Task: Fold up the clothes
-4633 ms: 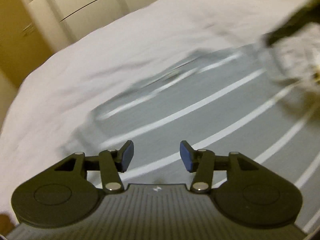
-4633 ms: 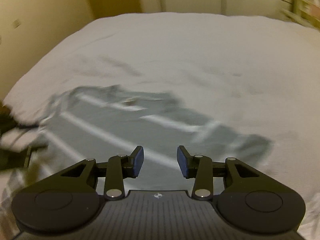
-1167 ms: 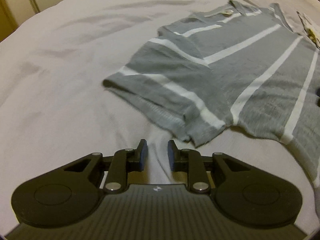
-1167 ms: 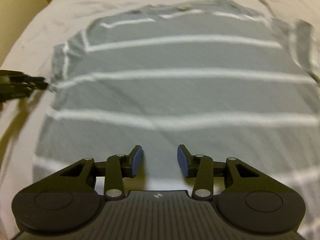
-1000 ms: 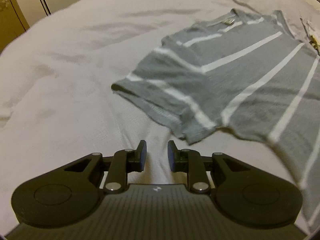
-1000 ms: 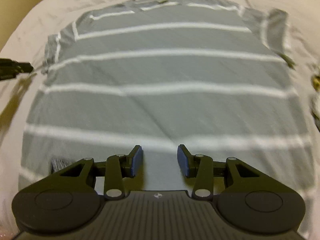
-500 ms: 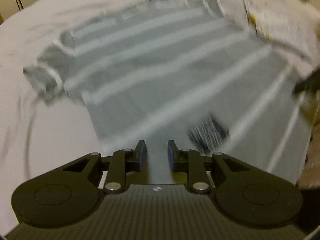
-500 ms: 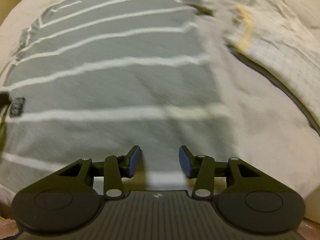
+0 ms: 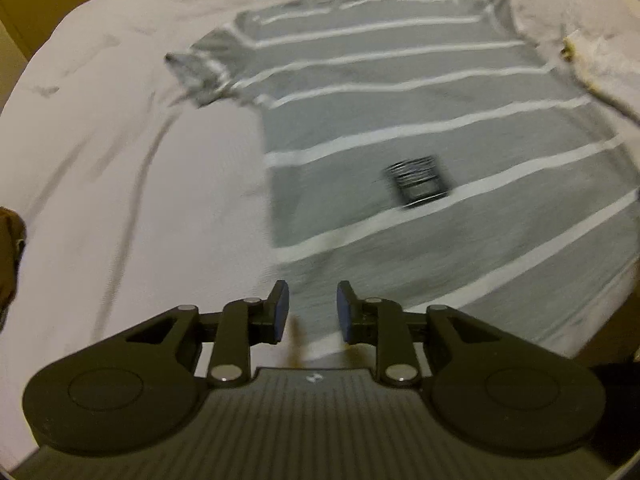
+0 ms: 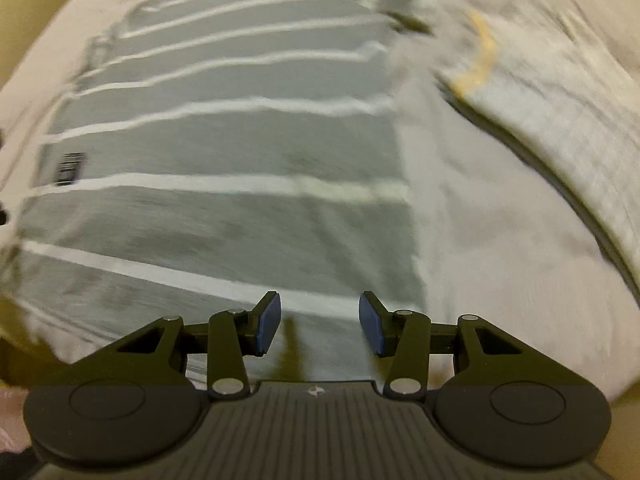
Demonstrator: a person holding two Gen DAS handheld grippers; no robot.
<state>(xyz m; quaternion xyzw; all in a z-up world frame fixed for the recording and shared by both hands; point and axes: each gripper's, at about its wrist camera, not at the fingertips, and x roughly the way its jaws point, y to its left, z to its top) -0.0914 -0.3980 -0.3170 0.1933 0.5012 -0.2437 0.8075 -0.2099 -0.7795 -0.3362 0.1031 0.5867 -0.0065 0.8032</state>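
Left gripper [image 9: 312, 312]: blue-padded fingers [image 9: 280, 308] stand a narrow gap apart with nothing between them. They hang over the near hem of the grey striped shirt [image 9: 400, 120], at its left corner; whether they touch the cloth cannot be told. Ahead of the fingers the shirt lies spread flat, its white stripes running across. A small dark patch label [image 9: 418, 180] sits on the cloth ahead and to the right of the fingertips. The neckline is at the far end, and one short sleeve [image 9: 200, 68] lies crumpled far ahead to the left. To the left of the fingers is bare white bedsheet [image 9: 120, 140].

Right gripper [image 10: 319, 324]: fingers set wide apart, empty, over the shirt's [image 10: 240, 140] near hem close to its right edge. Bedsheet [image 10: 480, 240] lies to the right of the fingers. Farther ahead on the right lies a pale garment with a yellow trim [image 10: 560, 100], apart from the shirt's side edge. Both views are motion-blurred.
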